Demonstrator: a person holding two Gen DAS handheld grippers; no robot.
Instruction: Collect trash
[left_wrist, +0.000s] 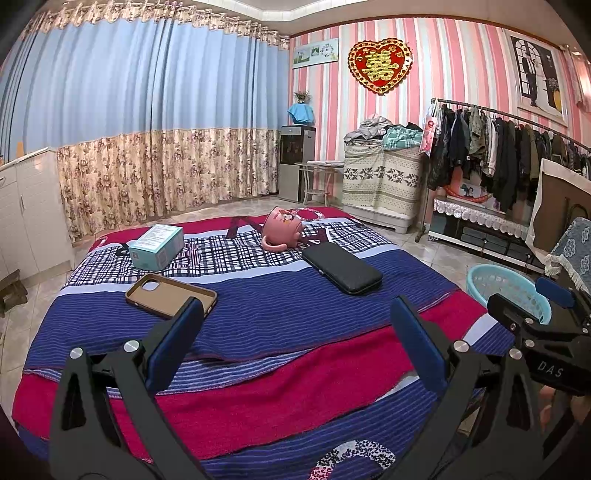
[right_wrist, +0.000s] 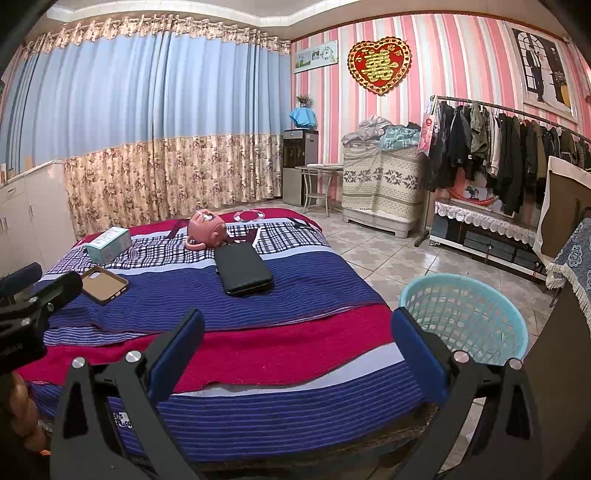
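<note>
On the striped bed cover (left_wrist: 295, 325) lie a teal cardboard box (left_wrist: 157, 246), a brown phone case (left_wrist: 170, 295), a black wallet-like case (left_wrist: 341, 267) and a pink mug on its side (left_wrist: 284, 229). The same things show in the right wrist view: box (right_wrist: 109, 244), phone case (right_wrist: 104, 285), black case (right_wrist: 243, 270), mug (right_wrist: 205, 229). A light blue plastic basket (right_wrist: 465, 317) stands on the floor right of the bed; it also shows in the left wrist view (left_wrist: 506, 291). My left gripper (left_wrist: 295, 343) is open and empty above the bed's near part. My right gripper (right_wrist: 297, 350) is open and empty, beside the basket.
A clothes rack (left_wrist: 498, 147) and a low cabinet (left_wrist: 476, 229) line the right wall. A covered unit (left_wrist: 380, 181) and water dispenser (left_wrist: 295, 162) stand at the back. White cupboards (left_wrist: 26, 210) are at left. Tiled floor (right_wrist: 388, 258) lies right of the bed.
</note>
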